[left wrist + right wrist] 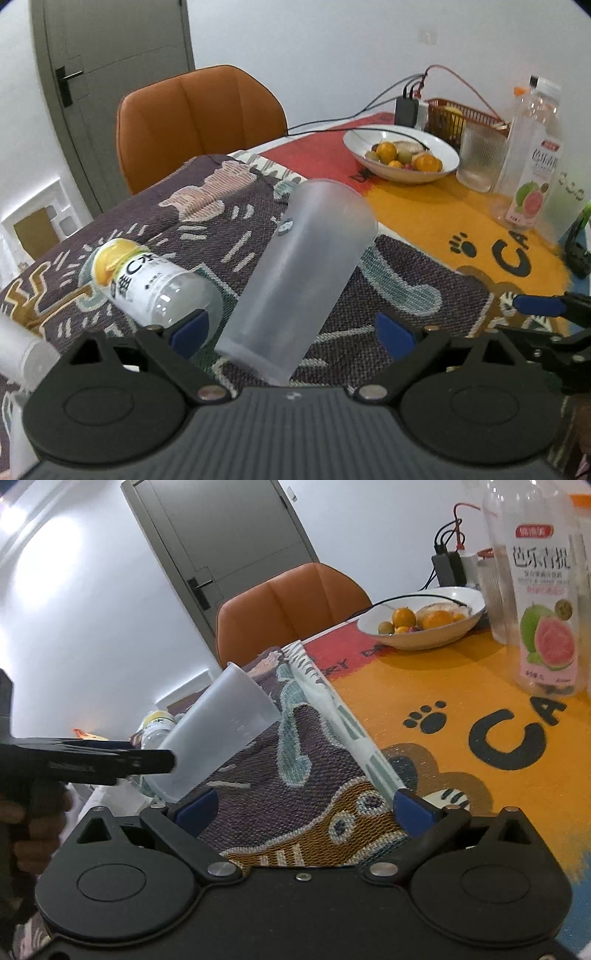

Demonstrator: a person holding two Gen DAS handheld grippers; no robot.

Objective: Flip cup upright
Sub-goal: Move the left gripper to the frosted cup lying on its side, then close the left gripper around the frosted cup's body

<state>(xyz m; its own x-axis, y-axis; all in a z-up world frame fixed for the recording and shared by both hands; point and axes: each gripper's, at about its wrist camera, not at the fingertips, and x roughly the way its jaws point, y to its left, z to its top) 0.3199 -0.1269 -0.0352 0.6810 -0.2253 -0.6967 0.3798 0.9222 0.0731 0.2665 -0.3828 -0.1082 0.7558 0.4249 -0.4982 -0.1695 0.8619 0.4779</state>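
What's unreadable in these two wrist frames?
- Left wrist: frosted cup's base is hidden behind the gripper body; finger contact unclear.
- Right wrist: left gripper's fingers cover the cup near its base; grip can't be confirmed.
- Left wrist: white object cut off by the left edge.
- Both: lying bottle's label is unreadable.

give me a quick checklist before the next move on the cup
1. Cup upright: not ok, it is tilted, wide end up.
2. Left gripper gripping the cup: not ok, fingers spread wide on either side.
3. Base seated on the cloth: cannot tell.
4. Right gripper free: ok, open and holding nothing.
5. Lying bottle apart from the cup: cannot tell, it is close beside the left finger.
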